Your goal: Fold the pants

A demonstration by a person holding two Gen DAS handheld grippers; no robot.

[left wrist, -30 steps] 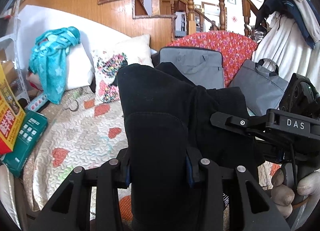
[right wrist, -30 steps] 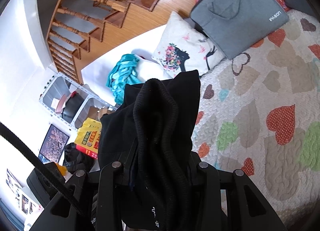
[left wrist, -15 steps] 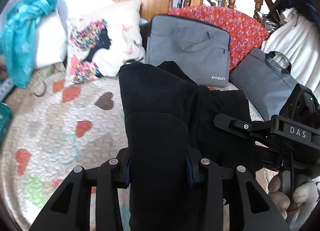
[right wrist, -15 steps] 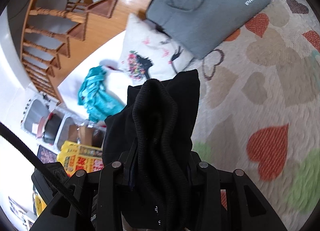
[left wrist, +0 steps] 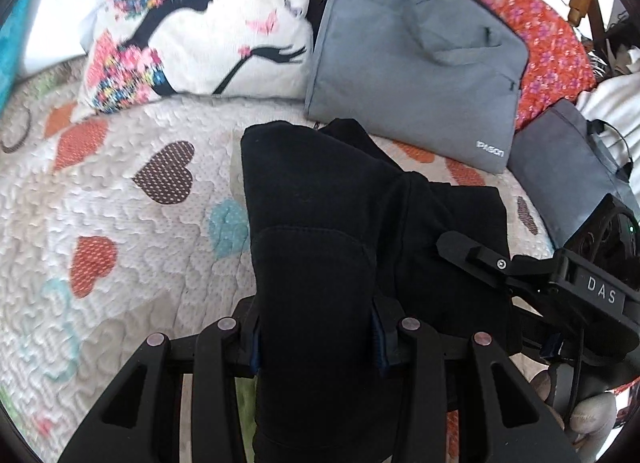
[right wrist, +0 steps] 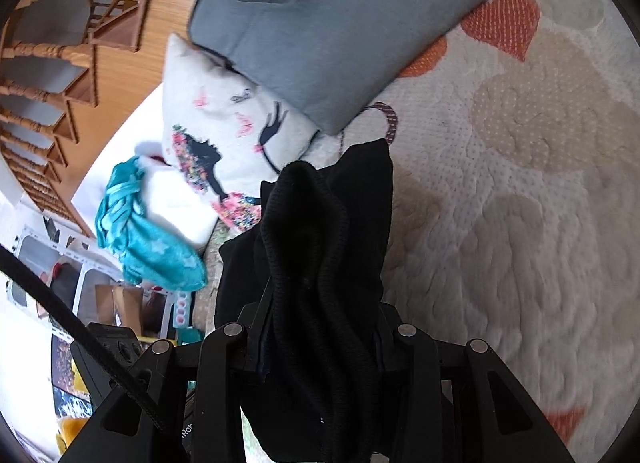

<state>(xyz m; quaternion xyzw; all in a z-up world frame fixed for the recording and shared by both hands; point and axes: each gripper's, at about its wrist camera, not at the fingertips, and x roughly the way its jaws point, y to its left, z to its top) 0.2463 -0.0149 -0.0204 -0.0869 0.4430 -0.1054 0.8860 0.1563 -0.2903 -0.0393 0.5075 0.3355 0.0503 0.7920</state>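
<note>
The black pants (left wrist: 320, 223) hang bunched between both grippers, held above the quilted bed. My left gripper (left wrist: 316, 335) is shut on a thick fold of the pants, which hides its fingertips. My right gripper (right wrist: 318, 347) is shut on the ribbed waistband end of the pants (right wrist: 312, 231). The right gripper also shows at the right of the left wrist view (left wrist: 520, 267), close beside the left one.
The heart-patterned quilt (left wrist: 120, 223) covers the bed below. A floral pillow (left wrist: 200, 23), a grey laptop bag (left wrist: 416, 51) and a second grey bag (left wrist: 572, 167) lie at the far side. A teal cloth (right wrist: 148, 235) lies near the pillow. A wooden staircase (right wrist: 60, 63) stands behind.
Both grippers have moved forward and tilted down over the bed with the pants, so the pillow and grey bag look closer. The grips have not changed.
</note>
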